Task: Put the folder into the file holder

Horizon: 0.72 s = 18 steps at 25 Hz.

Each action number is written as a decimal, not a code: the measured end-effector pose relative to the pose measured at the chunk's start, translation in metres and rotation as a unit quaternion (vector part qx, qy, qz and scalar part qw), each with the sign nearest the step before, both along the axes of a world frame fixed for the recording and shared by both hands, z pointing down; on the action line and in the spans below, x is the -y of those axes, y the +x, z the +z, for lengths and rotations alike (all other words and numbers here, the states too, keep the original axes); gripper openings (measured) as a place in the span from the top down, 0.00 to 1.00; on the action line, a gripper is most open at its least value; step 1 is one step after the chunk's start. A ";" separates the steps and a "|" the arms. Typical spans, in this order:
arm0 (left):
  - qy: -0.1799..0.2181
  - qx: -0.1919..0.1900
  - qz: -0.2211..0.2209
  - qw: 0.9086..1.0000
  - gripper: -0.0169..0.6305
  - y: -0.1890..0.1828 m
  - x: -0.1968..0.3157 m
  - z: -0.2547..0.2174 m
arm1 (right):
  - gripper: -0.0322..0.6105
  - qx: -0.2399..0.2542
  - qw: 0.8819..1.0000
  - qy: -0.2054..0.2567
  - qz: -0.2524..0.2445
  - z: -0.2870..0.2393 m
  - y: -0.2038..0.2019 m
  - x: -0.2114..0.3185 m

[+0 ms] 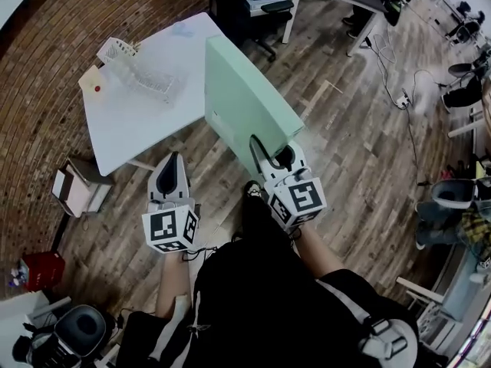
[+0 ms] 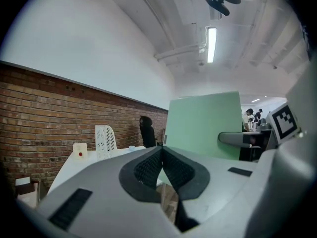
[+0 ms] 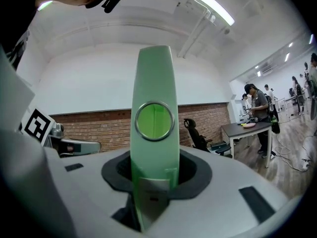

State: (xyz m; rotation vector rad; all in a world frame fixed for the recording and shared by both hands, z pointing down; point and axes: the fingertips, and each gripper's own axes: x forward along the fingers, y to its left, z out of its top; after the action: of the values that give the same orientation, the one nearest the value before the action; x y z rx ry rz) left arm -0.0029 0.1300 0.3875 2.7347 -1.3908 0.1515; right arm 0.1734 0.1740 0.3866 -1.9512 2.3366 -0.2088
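Edgewise, smooth pale-green rectangular folder (image 3: 154, 83)

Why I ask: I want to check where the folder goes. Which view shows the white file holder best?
The head view: it looks down on the file holder, whole, near the white table's left corner. The left gripper view shows it small, from the side. The right gripper view does not show it.
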 end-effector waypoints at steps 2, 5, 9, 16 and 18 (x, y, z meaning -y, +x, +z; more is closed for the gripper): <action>0.001 0.002 -0.008 1.000 0.94 0.011 0.026 -0.002 | 0.72 0.001 1.000 0.002 -0.011 -0.002 0.009 0.029; -0.001 0.004 -0.023 1.000 0.94 0.026 0.062 -0.005 | 0.72 0.002 1.000 0.004 -0.031 -0.007 0.022 0.068; -0.008 0.006 -0.041 0.999 0.94 0.041 0.101 -0.004 | 0.72 -0.002 0.998 0.012 -0.059 -0.016 0.036 0.114; -0.017 0.009 -0.093 0.995 0.94 0.038 0.151 -0.001 | 0.72 0.001 0.993 0.028 -0.112 -0.030 0.042 0.181; -0.015 0.009 -0.112 0.994 0.94 0.032 0.165 -0.002 | 0.72 0.002 0.991 0.037 -0.128 -0.036 0.039 0.198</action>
State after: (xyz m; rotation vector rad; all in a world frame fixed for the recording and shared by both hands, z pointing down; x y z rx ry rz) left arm 0.0295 -0.0348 0.3856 2.5358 -1.6727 0.1833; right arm 0.2123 -0.0237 0.3508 -1.6133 2.5480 -0.1417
